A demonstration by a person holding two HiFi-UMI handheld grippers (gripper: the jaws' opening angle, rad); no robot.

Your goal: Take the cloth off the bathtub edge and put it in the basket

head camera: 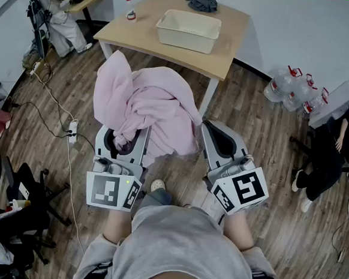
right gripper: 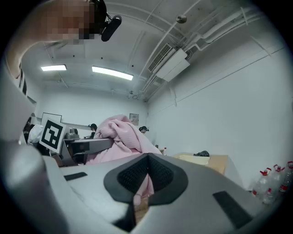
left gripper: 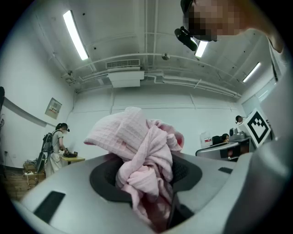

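The pink cloth (head camera: pixel 147 106) is bunched up in the air above the wooden floor, its mass piled over my left gripper (head camera: pixel 128 139). In the left gripper view, the left gripper (left gripper: pixel 146 176) is shut on a thick twisted wad of the pink cloth (left gripper: pixel 144 151). My right gripper (head camera: pixel 207 127) sits against the cloth's right edge. In the right gripper view, the right gripper (right gripper: pixel 145 160) has its pads together with a thin strip of the pink cloth (right gripper: pixel 120 137) in the slit. The white basket (head camera: pixel 189 30) stands on the wooden table (head camera: pixel 229 56) ahead.
A dark rag (head camera: pixel 201 4) and a small bottle (head camera: pixel 131 10) also lie on the table. Water jugs (head camera: pixel 290 85) stand on the floor at the right. A power strip with cables (head camera: pixel 73 131) and chairs are at the left. People sit at the far left and right.
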